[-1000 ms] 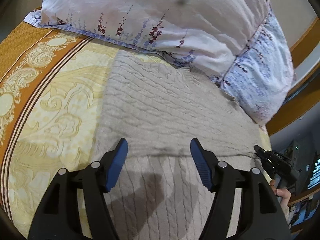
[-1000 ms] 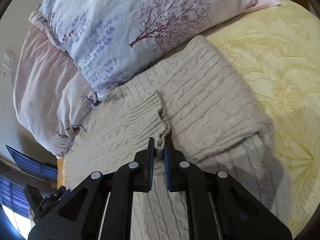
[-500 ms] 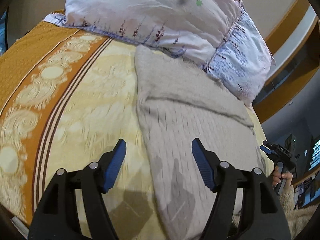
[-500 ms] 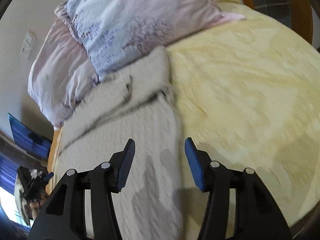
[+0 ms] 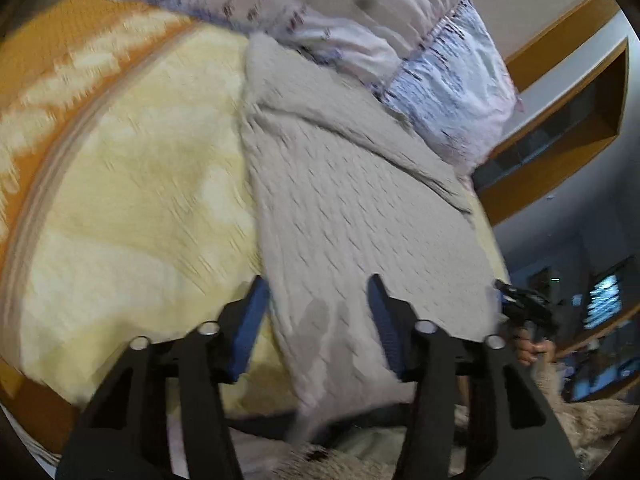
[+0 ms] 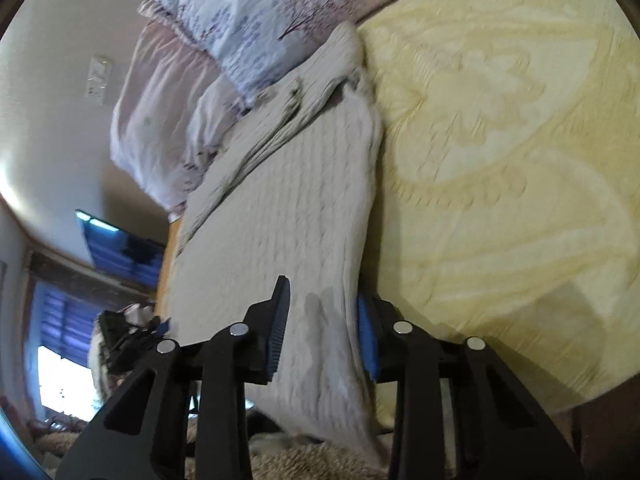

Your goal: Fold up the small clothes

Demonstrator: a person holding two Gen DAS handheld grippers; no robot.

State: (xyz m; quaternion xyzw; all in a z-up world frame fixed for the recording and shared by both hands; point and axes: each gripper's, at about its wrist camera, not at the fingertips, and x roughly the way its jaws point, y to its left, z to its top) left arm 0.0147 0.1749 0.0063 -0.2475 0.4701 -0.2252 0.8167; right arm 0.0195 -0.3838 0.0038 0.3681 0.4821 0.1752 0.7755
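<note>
A beige cable-knit sweater (image 5: pixel 352 208) lies lengthwise on the yellow bedspread (image 5: pixel 140 208), its sleeves folded in near the pillows and its hem hanging over the bed's near edge. My left gripper (image 5: pixel 318 314) straddles the hem's left corner. Its jaws are closing with knit between the blue pads, which do not press on it. My right gripper (image 6: pixel 322 326) straddles the hem's right edge of the sweater (image 6: pixel 280 216). Its jaws are closing too, fabric lies between them, and no pinch shows. Each gripper appears small in the other view: right gripper (image 5: pixel 524 306), left gripper (image 6: pixel 128 332).
Floral pillows (image 5: pixel 360 20) press against the sweater's far end. The bed's near edge drops off just below the fingers, with a shaggy tan fabric (image 5: pixel 592 424) underneath. An orange border (image 5: pixel 60 72) runs along the bedspread's left side. A wooden shelf (image 5: pixel 560 128) stands at the right.
Both grippers have drawn back from the sweater's upper part to its near hem. The right gripper let go of the folded sleeve and opened; both pairs of jaws have since narrowed.
</note>
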